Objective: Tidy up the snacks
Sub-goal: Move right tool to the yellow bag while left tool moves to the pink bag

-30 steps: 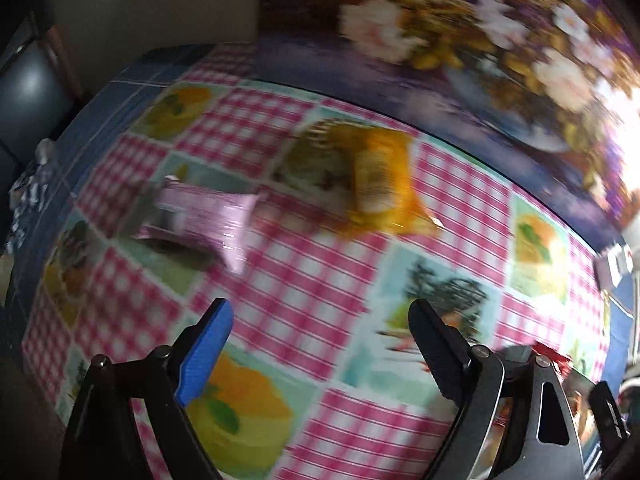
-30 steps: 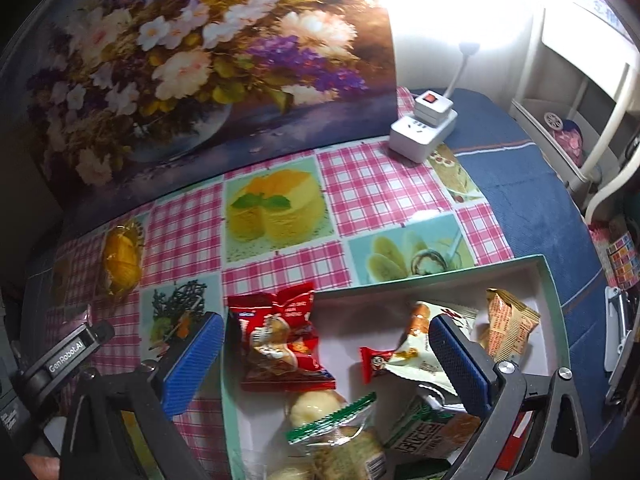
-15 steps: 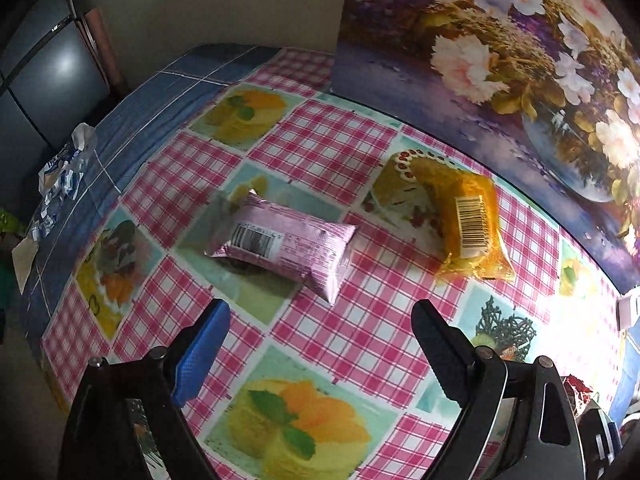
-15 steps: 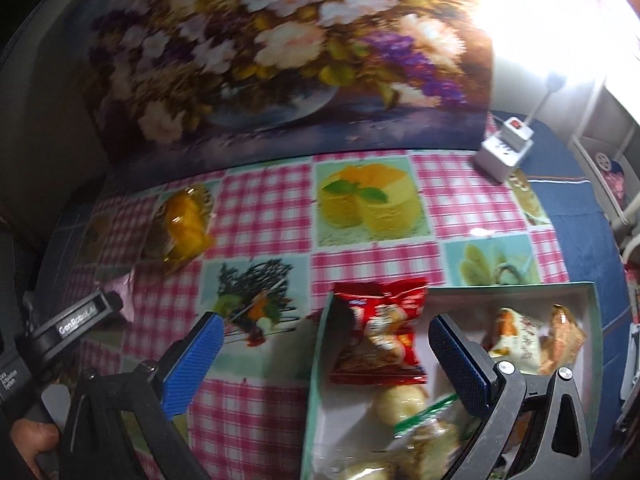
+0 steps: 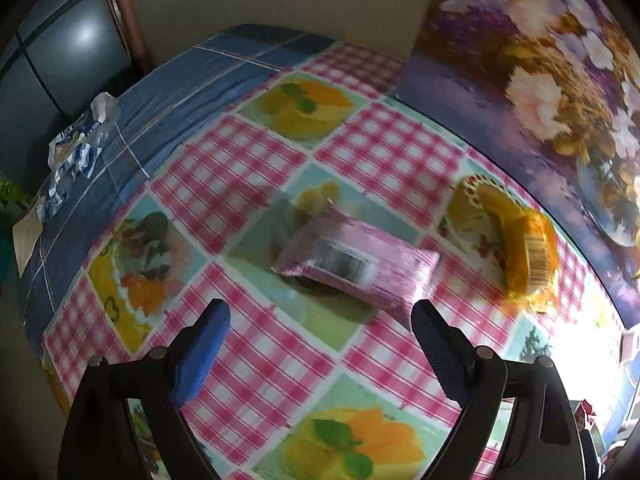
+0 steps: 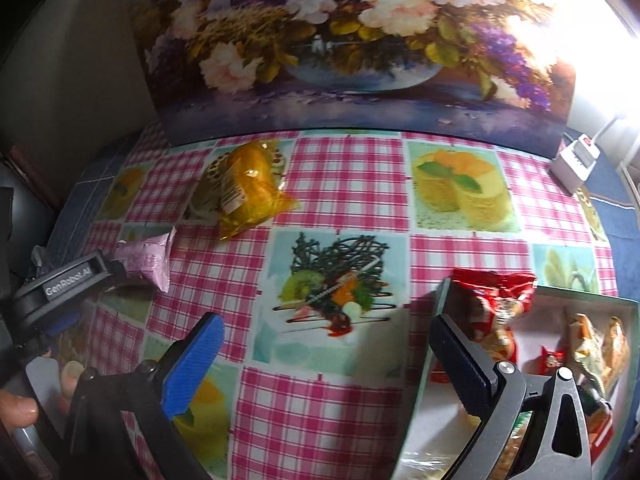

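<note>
tablecloth (image 5: 256, 168): pink check with fruit and cake pictures, covers pretty much everything I'm working over

painting (image 6: 344, 40): big flower picture propped along the back edge

box (image 6: 440, 300): green-rimmed, sits under my right side, already has a red packet (image 6: 496, 292) and a few other snacks in it

orange packet (image 6: 244, 188): lying loose near the painting, barcode up, past the pink one

pink packet (image 5: 356, 264): loose on the cloth, well apart from the box

left gripper (image 5: 320, 344): fingers spread wide, nothing between them

right gripper (image 6: 324, 356): also wide and empty, hanging over bare cloth next to the box corner

what matters: the pink packet is just ahead of my left fingers, roughly centred between them. Its long side runs across the gap, tilted a bit, so I'd guess I need to roll the wrist to pinch across the narrow way. Left hand is clearly nearer; from the right it's way off to the side.
</note>
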`<action>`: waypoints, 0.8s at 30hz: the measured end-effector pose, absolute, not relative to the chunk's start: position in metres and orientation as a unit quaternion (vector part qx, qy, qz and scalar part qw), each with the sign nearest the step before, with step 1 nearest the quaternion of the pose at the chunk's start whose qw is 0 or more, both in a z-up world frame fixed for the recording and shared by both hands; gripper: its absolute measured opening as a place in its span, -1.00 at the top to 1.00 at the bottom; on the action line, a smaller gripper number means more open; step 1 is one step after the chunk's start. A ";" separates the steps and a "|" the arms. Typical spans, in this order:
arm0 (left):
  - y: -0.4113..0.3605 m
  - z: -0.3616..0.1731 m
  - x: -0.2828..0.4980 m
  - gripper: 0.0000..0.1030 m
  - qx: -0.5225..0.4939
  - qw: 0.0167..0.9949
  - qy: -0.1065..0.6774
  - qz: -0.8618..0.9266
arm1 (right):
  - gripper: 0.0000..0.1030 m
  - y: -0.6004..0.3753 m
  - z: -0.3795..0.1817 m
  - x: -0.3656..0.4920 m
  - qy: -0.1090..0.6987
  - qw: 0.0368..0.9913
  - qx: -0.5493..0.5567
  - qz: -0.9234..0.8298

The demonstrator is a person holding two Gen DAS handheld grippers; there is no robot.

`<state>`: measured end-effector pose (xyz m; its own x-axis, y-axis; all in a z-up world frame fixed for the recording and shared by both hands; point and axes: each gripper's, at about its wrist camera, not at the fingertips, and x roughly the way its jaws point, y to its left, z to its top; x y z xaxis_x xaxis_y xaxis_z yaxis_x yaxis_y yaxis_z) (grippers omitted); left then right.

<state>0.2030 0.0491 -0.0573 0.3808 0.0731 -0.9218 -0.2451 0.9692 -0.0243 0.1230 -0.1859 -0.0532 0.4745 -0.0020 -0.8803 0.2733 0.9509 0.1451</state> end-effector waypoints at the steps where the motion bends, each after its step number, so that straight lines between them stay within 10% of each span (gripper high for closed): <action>1: 0.052 -0.057 0.203 -0.79 -0.074 0.830 0.545 0.094 | -1.00 -0.184 -0.055 0.125 0.507 0.848 0.135 -0.079; 24: 0.056 -0.093 0.246 -0.79 -0.132 0.833 0.533 0.065 | -1.00 -0.164 -0.081 0.165 0.494 0.858 0.119 -0.069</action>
<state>0.2462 0.0563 -0.0933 0.4232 -0.0327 -0.9054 -0.2490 0.9567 -0.1510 0.1646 -0.1642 -0.0805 0.5020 -0.0005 -0.8649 0.2358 0.9622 0.1362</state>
